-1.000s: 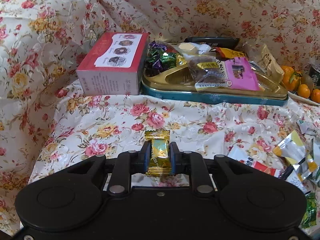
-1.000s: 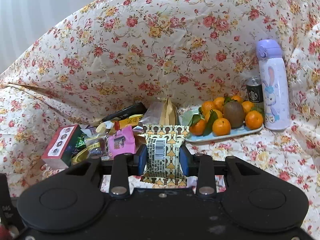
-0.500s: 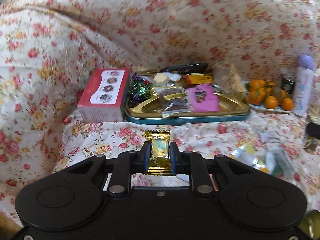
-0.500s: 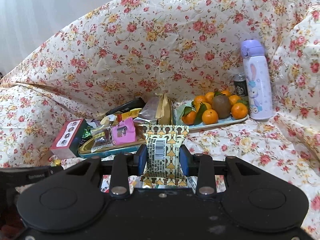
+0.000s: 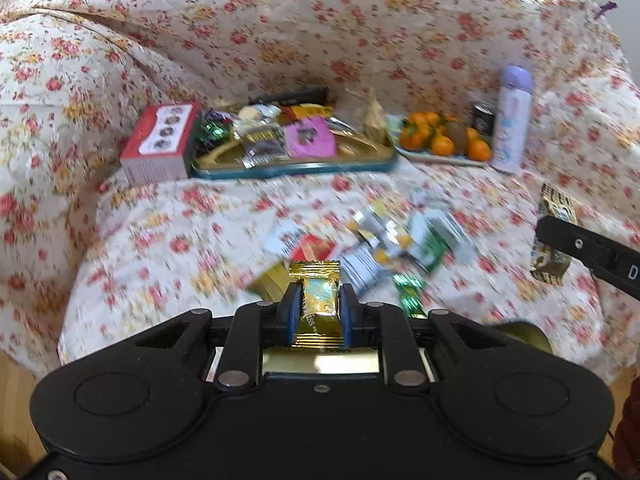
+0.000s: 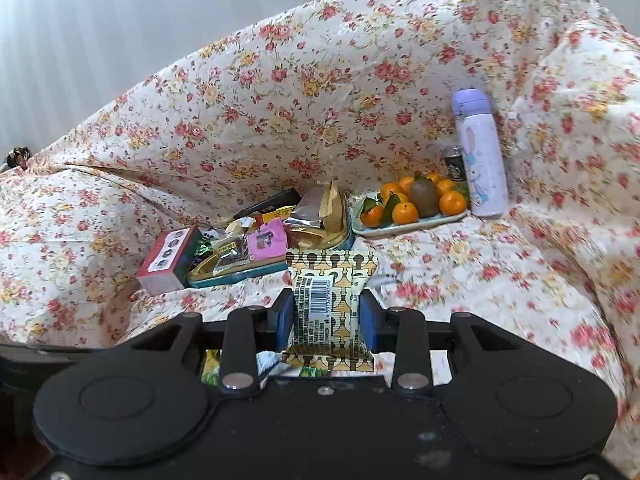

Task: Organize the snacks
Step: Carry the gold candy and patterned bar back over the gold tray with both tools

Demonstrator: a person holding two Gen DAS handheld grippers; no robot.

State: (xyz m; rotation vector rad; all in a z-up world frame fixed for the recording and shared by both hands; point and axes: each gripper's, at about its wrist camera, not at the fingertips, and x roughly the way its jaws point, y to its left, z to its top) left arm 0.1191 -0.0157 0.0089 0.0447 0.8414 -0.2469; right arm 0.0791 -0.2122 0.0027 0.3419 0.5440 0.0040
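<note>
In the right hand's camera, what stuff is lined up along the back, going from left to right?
Red box → snack tin → plate of oranges → little dark can → purple bottle.

Left tongs (image 5: 319, 310) tilted steeply down, blue pads pinched tight on a small gold candy wrapper (image 5: 319, 304), held upright between them. Right tongs (image 6: 327, 316) pitched down more shallowly, pads clamped on the sides of a patterned snack pack (image 6: 331, 300), barcode side up. In the left wrist view the right tongs show side-on at the right edge.
</note>
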